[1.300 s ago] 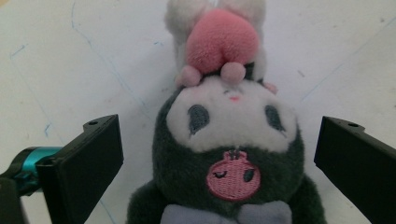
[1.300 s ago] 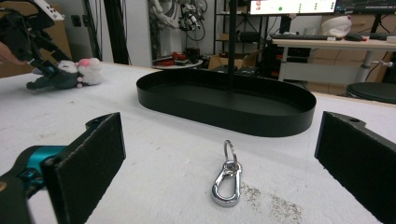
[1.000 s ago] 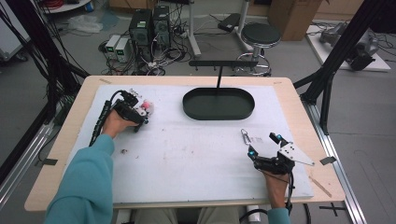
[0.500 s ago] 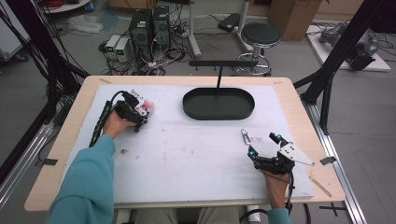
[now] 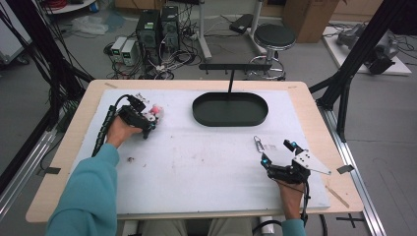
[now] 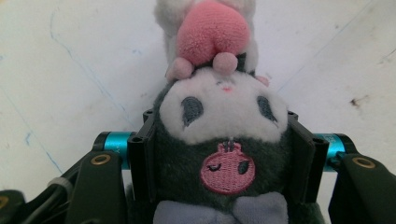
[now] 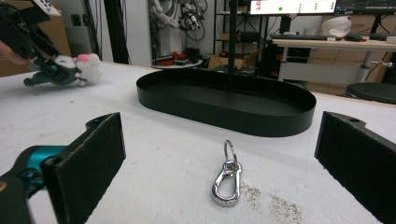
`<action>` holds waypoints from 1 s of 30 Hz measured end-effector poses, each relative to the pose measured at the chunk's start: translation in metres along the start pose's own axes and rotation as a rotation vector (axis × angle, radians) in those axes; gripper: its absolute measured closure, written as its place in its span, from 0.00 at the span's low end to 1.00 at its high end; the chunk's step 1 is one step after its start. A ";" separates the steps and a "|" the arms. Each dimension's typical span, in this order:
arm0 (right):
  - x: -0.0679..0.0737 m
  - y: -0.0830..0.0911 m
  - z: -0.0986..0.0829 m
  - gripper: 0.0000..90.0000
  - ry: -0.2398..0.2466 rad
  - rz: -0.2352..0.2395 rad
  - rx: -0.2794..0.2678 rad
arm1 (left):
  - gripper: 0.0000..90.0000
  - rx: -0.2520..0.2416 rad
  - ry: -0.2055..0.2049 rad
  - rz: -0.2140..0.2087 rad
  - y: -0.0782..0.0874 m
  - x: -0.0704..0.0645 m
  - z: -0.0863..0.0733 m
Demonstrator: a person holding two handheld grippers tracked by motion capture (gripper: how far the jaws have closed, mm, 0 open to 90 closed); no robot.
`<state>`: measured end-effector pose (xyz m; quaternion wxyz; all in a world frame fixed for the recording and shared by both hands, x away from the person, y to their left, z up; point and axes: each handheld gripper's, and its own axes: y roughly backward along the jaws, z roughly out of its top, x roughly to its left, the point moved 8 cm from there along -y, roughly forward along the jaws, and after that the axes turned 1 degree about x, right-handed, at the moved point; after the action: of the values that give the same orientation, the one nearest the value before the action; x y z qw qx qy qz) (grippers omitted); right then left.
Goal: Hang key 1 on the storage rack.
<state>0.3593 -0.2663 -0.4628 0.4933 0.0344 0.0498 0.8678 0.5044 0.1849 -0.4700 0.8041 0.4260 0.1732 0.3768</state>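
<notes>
Your left gripper (image 5: 147, 119) sits at the far left of the white mat (image 5: 196, 167), well left of the tray (image 5: 230, 109), and it is clamped on the plush (image 6: 219, 140). In the left gripper view both black jaws press into the toy's dark grey sides, just below its white face; its pink and white top points away from you, over bare mat. In the high view the plush (image 5: 155, 111) shows as a pink and white tuft at the gripper's tip, on the side toward the tray, low over the mat. Whether it touches the mat you cannot tell. Between it and the tray there is open mat, with nothing in the way.

The tray is a black oval with a low wall, standing at the far middle of the tabletop (image 5: 314, 105). A thin black post (image 5: 229, 83) rises from inside it and carries a crossbar at the top.

To the right of the tray and nearer to you lies a silver carabiner (image 7: 226, 182) with a small ring at its far end, flat on the mat and pointing toward the tray. Some dark specks are scattered on the mat just beside it.

Your right gripper (image 5: 278, 153) rests on the mat near the right front of the tabletop, well apart from the tray. Its jaws stand wide apart and hold nothing; in the right gripper view the carabiner lies between them and a little ahead, touching neither.
</notes>
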 end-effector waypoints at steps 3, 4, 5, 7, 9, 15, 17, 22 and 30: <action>0.000 0.000 0.000 0.01 -0.008 0.004 0.001 | 0.44 -0.052 -0.019 -0.014 0.009 -0.004 0.007; 0.000 0.000 0.000 0.01 -0.016 0.004 0.002 | 0.44 -0.070 -0.017 -0.023 0.012 -0.007 0.009; 0.000 0.000 0.000 0.01 -0.016 0.004 0.002 | 0.44 -0.085 -0.022 -0.035 0.015 -0.009 0.011; -0.001 0.000 0.001 0.01 -0.015 0.005 -0.004 | 0.44 -0.104 -0.044 -0.055 0.021 -0.014 0.014; -0.001 0.000 0.000 0.01 -0.018 0.006 0.000 | 0.44 -0.124 -0.058 -0.074 0.027 -0.018 0.016; -0.002 -0.002 0.000 0.01 -0.014 0.014 0.019 | 0.44 -0.195 -0.067 -0.116 0.043 -0.025 0.022; -0.003 -0.003 0.000 0.01 -0.037 0.022 0.030 | 0.44 -0.214 -0.070 -0.132 0.048 -0.027 0.023; -0.003 -0.007 0.003 0.01 -0.039 0.058 0.038 | 0.44 -0.260 -0.094 -0.172 0.060 -0.038 0.028; 0.006 -0.013 0.021 0.01 -0.028 0.151 0.052 | 0.44 -0.325 -0.141 -0.241 0.076 -0.064 0.034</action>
<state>0.3694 -0.2533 -0.4430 0.4259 0.0631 0.0625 0.9004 0.4481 0.1452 -0.3908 0.9117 0.2921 0.1030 0.2699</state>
